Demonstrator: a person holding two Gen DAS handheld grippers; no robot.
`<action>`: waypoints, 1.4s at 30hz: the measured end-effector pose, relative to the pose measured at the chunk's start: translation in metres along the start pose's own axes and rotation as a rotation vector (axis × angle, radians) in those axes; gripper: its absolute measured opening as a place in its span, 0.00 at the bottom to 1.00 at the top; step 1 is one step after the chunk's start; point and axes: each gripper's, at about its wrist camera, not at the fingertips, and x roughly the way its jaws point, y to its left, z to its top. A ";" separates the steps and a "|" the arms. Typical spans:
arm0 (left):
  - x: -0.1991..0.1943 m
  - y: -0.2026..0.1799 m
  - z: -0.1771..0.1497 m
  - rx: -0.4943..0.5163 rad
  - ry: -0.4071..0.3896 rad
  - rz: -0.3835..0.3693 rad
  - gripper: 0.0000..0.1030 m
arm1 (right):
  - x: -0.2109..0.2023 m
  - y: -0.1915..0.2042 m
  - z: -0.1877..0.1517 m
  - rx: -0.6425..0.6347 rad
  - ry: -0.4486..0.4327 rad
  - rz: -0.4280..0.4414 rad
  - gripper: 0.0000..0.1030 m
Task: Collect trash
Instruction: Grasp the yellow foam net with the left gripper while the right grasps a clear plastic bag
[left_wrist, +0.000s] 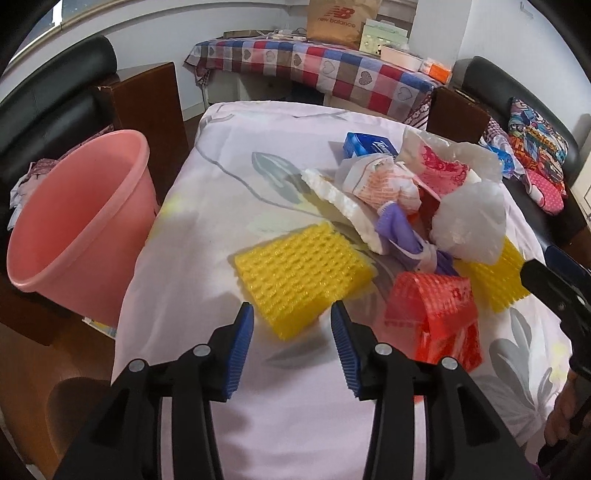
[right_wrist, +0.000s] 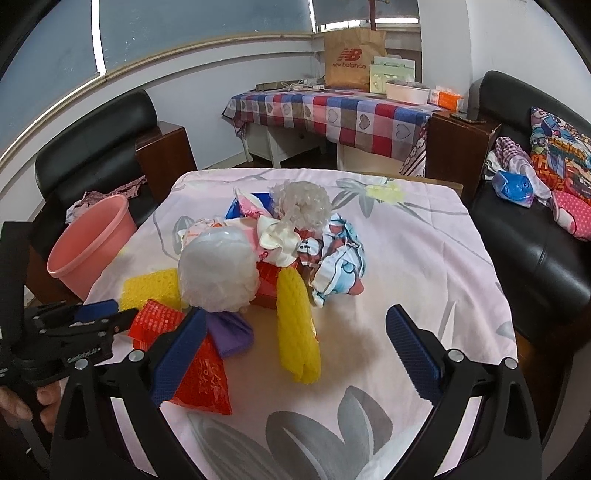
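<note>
A heap of trash lies on the pink floral cloth (left_wrist: 207, 229). In it are a flat yellow foam net (left_wrist: 303, 273), a red foam net (left_wrist: 432, 314), a white plastic bag (left_wrist: 469, 221), a purple scrap (left_wrist: 399, 229) and a blue tissue pack (left_wrist: 369, 146). My left gripper (left_wrist: 291, 314) is open, and the near corner of the flat yellow net lies between its fingertips without touching the pads. My right gripper (right_wrist: 297, 314) is open above a rolled yellow foam net (right_wrist: 295, 332). The left gripper (right_wrist: 122, 314) shows at the red net (right_wrist: 159, 321).
A pink bucket (left_wrist: 77, 229) stands off the table's left edge beside a black armchair (left_wrist: 55, 92). A black sofa (right_wrist: 535, 240) with cushions runs along the right. A checked-cloth table (right_wrist: 332, 110) with a paper bag stands behind. Bare cloth (right_wrist: 424, 240) lies right of the heap.
</note>
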 end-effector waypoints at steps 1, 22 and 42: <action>0.001 0.001 0.000 0.001 0.008 0.000 0.34 | 0.000 0.000 -0.001 -0.001 0.003 0.002 0.95; -0.046 0.021 -0.002 -0.036 -0.116 -0.064 0.08 | 0.017 0.037 0.023 -0.050 0.038 0.116 0.71; -0.072 0.041 -0.013 -0.045 -0.205 -0.115 0.08 | 0.003 0.055 0.038 -0.057 0.016 0.162 0.12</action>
